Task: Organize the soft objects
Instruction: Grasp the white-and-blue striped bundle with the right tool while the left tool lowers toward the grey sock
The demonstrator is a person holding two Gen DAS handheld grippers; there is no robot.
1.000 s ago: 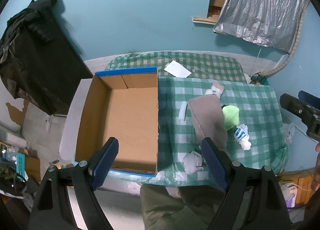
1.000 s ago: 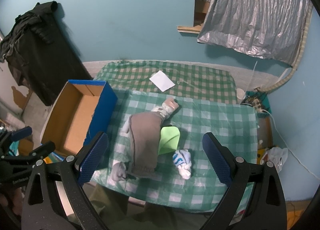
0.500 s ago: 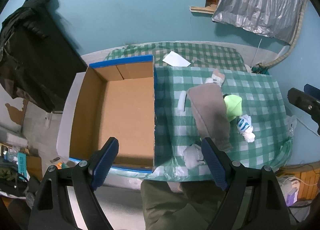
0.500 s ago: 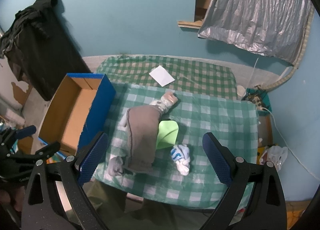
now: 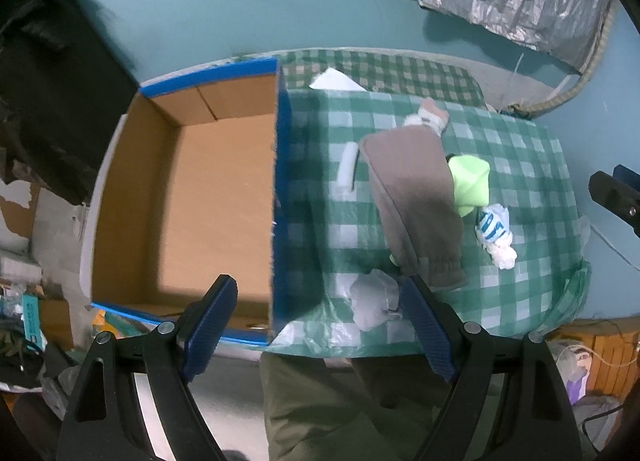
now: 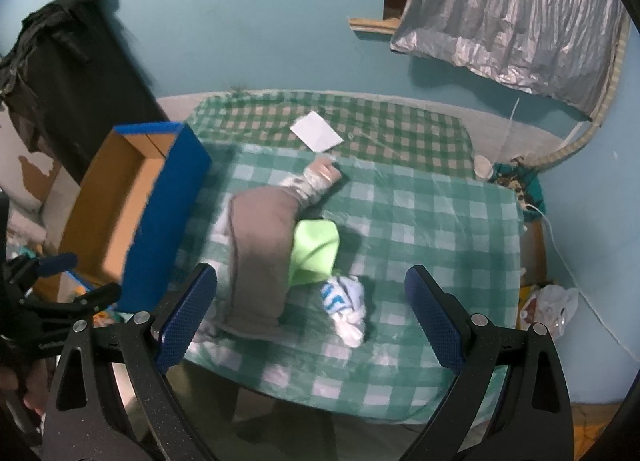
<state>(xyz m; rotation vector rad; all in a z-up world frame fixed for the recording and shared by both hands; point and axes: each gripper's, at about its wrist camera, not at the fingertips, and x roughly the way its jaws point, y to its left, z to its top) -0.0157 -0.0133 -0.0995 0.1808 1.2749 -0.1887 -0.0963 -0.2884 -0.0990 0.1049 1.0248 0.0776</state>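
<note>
The left hand-held gripper (image 5: 320,325) hangs released, its blue pads spread wide over the near edge of the cardboard box (image 5: 208,197) and the table (image 5: 532,165). Against a second ago, the box fills more of its view and sits closer beneath it. Ahead and to its right lie the soft things: a grey crumpled cloth (image 5: 374,299) just beside the right pad, the brown garment (image 5: 416,205) stretching away from it, a patterned sock (image 5: 426,119) at the garment's far end, a lime-green cloth (image 5: 470,183) touching its right side, and a blue-and-white sock (image 5: 494,235) further right.

The right hand-held gripper (image 6: 312,315) is likewise released and holds nothing, above the brown garment (image 6: 260,257), the lime-green cloth (image 6: 314,253) and the blue-and-white sock (image 6: 346,307); these have drawn nearer than before.

Only the left view shows the box's bare floor and the person's olive trousers (image 5: 340,405). Only the right view shows the white paper (image 6: 316,131) whole.
</note>
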